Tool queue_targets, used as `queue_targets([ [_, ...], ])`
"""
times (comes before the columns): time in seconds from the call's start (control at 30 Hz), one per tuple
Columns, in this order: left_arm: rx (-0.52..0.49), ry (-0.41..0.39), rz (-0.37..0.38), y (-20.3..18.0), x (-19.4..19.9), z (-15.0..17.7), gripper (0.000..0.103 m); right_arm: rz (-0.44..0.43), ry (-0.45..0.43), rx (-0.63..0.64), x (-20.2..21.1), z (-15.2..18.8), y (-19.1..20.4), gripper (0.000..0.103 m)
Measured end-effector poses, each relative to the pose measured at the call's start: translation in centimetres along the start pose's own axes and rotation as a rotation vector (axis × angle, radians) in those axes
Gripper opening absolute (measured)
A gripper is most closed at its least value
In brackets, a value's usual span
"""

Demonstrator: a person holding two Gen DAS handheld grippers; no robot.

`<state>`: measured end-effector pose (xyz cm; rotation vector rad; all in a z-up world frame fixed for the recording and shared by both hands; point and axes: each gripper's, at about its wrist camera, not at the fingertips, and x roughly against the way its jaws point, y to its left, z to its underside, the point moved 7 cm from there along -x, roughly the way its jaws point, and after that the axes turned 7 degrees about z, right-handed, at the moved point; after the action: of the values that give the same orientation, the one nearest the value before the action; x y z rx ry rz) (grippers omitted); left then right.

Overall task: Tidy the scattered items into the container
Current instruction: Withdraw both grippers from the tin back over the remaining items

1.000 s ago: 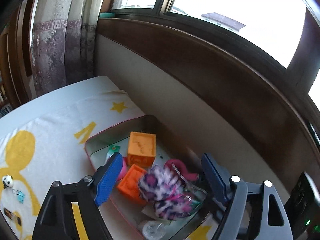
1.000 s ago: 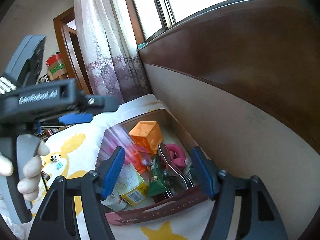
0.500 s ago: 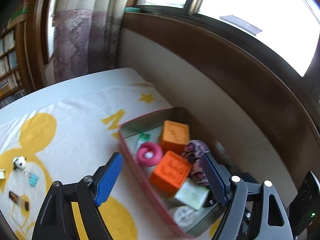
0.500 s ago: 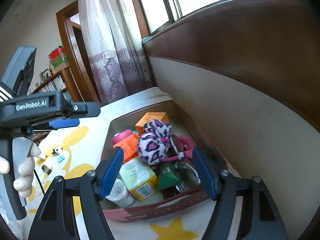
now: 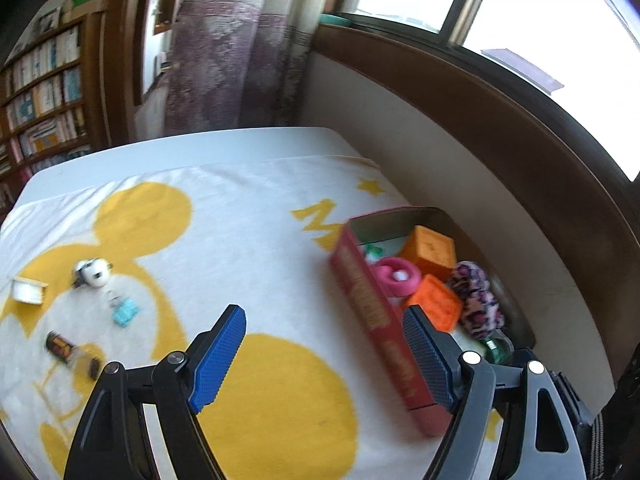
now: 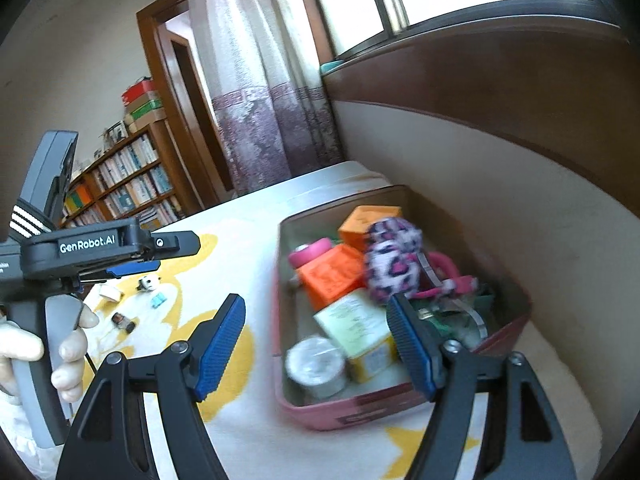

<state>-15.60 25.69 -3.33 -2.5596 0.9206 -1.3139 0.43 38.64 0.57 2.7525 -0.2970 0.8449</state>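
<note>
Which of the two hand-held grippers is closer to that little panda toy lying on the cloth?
Left. The left hand-held gripper hangs over the cloth near the panda toy; the right hand-held gripper is by the pink box, farther away.

The container (image 6: 400,404) is a long pink-red tin with an open top, and it lies close to the wall. Inside it are two orange cubes (image 6: 332,276), a pink and white leopard scrunchie (image 6: 394,264), a pink ring (image 5: 396,278), a pale green box (image 6: 356,322) and a roll of tape (image 6: 316,366). Well apart from it, four small items lie scattered: a panda figure (image 5: 92,274), a white box (image 5: 27,290), a light blue clip (image 5: 125,314) and a dark, blurred piece (image 5: 60,347).
</note>
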Motion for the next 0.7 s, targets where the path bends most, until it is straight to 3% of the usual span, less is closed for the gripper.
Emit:
queue_targets([
  [0.2,0.069,-0.045,-0.079,6.0,3.0,0.8,0.082,-0.043,0.032,0.062,-0.8,0.9,4.2,0.077],
  [0.5,0.265,-0.123,-0.262,19.2,8.3,2.4,0.082,-0.098,0.075,0.173,-1.8,2.2,10.4,0.078],
  [0.7,0.262,-0.114,-0.383,25.2,9.3,2.6,0.082,-0.105,0.109,0.196,-3.0,2.8,12.1,0.078],
])
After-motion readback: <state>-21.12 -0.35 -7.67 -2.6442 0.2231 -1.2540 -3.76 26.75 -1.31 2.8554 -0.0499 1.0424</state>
